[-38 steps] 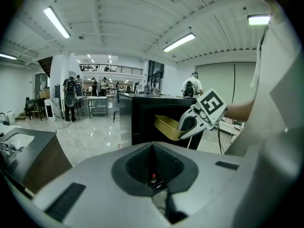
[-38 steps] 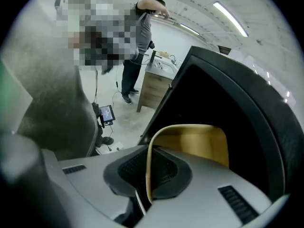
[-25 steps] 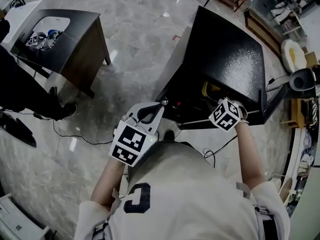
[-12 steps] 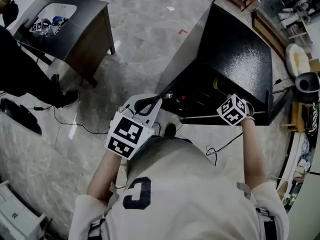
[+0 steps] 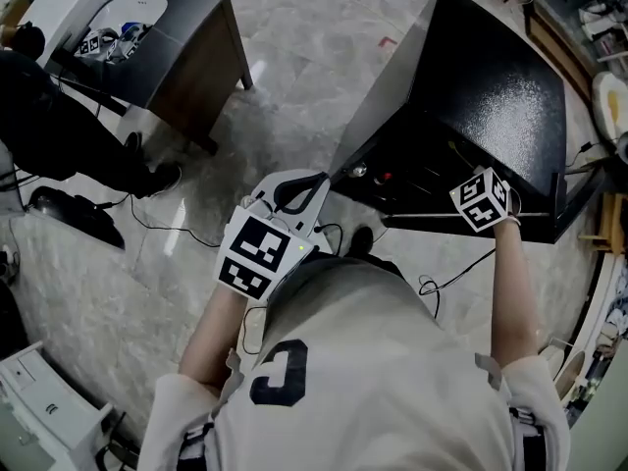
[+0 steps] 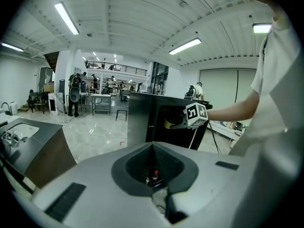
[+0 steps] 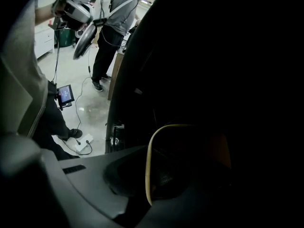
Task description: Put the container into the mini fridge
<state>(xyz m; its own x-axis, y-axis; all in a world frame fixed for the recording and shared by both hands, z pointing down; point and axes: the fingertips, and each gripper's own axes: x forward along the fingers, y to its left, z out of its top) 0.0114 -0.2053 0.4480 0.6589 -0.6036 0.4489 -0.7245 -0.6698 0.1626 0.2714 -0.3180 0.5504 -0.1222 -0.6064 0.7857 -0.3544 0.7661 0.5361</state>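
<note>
The black mini fridge (image 5: 491,96) stands open toward me. My right arm reaches into its opening, and in the head view only that gripper's marker cube (image 5: 483,199) shows at the fridge's front edge. Inside the dark cavity my right gripper (image 7: 151,175) is shut on the container (image 7: 148,160), whose yellow rim runs between the jaws. In the left gripper view the container (image 6: 172,122) shows as a yellow patch beside the cube. My left gripper (image 5: 324,177) hovers in front of my chest, left of the fridge, shut and holding nothing (image 6: 152,145).
A dark table (image 5: 186,37) carrying a white tray stands at the upper left. A person in dark clothes (image 5: 39,116) stands beside it. Cables (image 5: 147,224) trail over the marble floor, and a white device (image 5: 39,410) sits at the bottom left.
The head view has swung a little, sliding the fridge rightward in the picture. My right gripper has stayed at the fridge opening, slightly farther in. The left gripper has barely moved.
</note>
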